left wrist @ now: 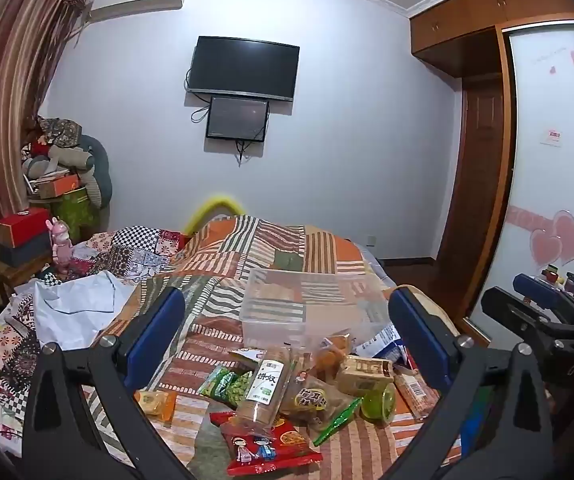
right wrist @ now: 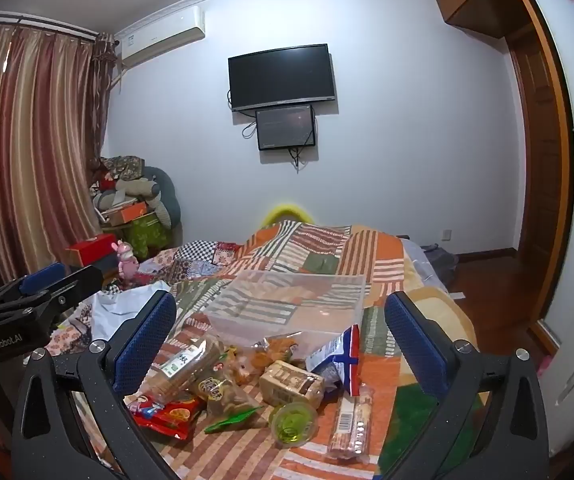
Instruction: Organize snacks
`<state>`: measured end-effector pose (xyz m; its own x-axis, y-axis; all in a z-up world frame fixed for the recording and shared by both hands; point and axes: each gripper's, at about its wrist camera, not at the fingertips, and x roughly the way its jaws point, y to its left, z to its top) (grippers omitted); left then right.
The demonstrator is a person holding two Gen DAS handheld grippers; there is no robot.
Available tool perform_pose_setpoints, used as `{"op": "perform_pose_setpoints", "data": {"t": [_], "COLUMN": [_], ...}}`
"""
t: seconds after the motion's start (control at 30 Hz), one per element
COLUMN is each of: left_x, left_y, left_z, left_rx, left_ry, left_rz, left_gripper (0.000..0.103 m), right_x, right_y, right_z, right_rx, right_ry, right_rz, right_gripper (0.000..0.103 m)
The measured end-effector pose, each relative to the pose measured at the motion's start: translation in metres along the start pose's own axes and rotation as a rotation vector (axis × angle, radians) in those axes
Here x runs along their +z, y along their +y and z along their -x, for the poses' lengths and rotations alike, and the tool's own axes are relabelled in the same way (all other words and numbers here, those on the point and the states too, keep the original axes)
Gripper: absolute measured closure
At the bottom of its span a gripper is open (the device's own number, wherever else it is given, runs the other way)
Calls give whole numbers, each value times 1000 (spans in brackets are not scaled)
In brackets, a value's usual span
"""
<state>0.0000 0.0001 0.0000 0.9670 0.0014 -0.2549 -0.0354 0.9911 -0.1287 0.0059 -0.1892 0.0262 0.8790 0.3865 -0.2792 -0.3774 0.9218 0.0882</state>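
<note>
— Clearly a bedroom: patchwork bedspread (left wrist: 271, 240) underneath everything, wall TV (left wrist: 243, 68) beyond. Nothing sorted yet, by the look of it.

— Agreed. Clear plastic bin (left wrist: 311, 308) sitting empty on the quilt, just behind the snack pile (left wrist: 287, 392). Soft ground, though; could tip or slide if nudged at the rim.

— Left gripper (left wrist: 287, 340) hovering over the pile, blue pads wide apart, gripping nothing. Right gripper (right wrist: 279, 344) likewise spread and empty, just beside the other.

— Risky spots, then. Tall cracker pack (left wrist: 265, 384) lying across the red bag (left wrist: 267, 444) and the green pea packet (left wrist: 227, 384); likely to drag neighbours along if lifted carelessly.

— Blue-and-white bag (right wrist: 337, 354) propped upright against the bin; probably topples once touched.

— Green jelly cup (right wrist: 292, 424) near the front, round and slick; apt to roll off or squirt out from between hard pads.

— Thin wafer stick pack (right wrist: 351, 420) beside it; brittle, easily crushed.
</note>
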Motion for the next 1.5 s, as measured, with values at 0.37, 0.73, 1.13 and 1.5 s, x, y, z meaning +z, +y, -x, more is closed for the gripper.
{"op": "perform_pose_setpoints", "data": {"t": [0.37, 0.73, 1.13, 1.5], "left_x": [6, -2, -3, -4], "left_y": [10, -3, -4, -4], "left_z": [9, 3, 4, 5], "left_rx": [3, 20, 17, 16], "left_ry": [0, -13, -13, -16], "left_rz": [-12, -40, -44, -49], "left_gripper": [0, 0, 0, 0], "right_x": [0, 1, 0, 1], "right_y": [0, 0, 2, 1], "right_z": [0, 1, 4, 4], "right_rx": [-1, -1, -3, -1], "right_ry": [-1, -7, -14, -15], "right_rz": [-4, -6, -9, -14], "right_gripper": [0, 0, 0, 0]}}
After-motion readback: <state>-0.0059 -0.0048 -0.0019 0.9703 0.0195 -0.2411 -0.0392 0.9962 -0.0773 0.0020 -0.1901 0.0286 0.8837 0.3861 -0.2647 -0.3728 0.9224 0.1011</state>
